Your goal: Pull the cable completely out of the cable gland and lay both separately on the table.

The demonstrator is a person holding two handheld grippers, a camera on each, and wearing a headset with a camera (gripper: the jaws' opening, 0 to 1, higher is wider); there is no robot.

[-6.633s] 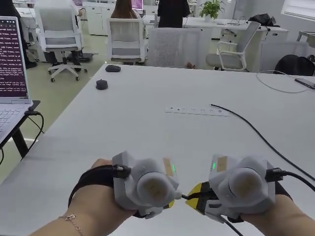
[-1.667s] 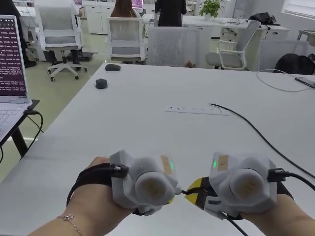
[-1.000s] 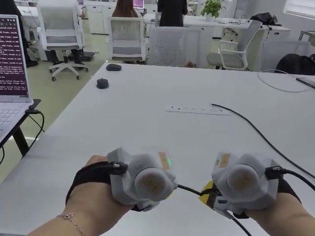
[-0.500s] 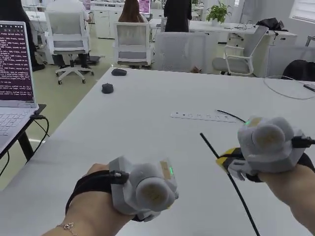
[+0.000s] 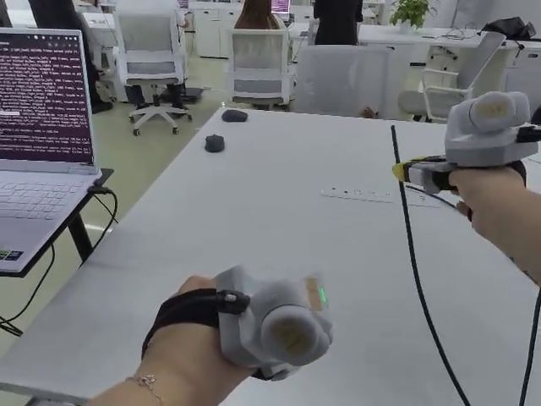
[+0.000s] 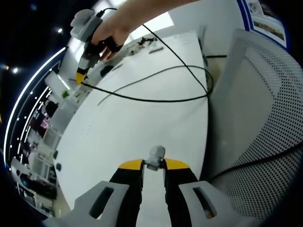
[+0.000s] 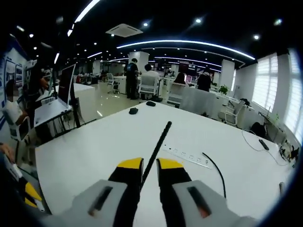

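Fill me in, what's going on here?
A person works with a gripper in each hand. The left gripper has its jaws shut on the cable gland, low over the table. The right gripper, raised, grips the black cable, whose free end pokes past its jaws. Cable and gland are apart; neither is laid down yet.

No text legible anywhere. Laptop screen point(image 5: 42, 97) in head view has rows of pale chars on dark purple bg, too small to read. Wall posters point(image 6: 266, 20) in left gripper view w/ blue border are blurred; marks on power strip point(image 5: 359, 195) can't be made out either.
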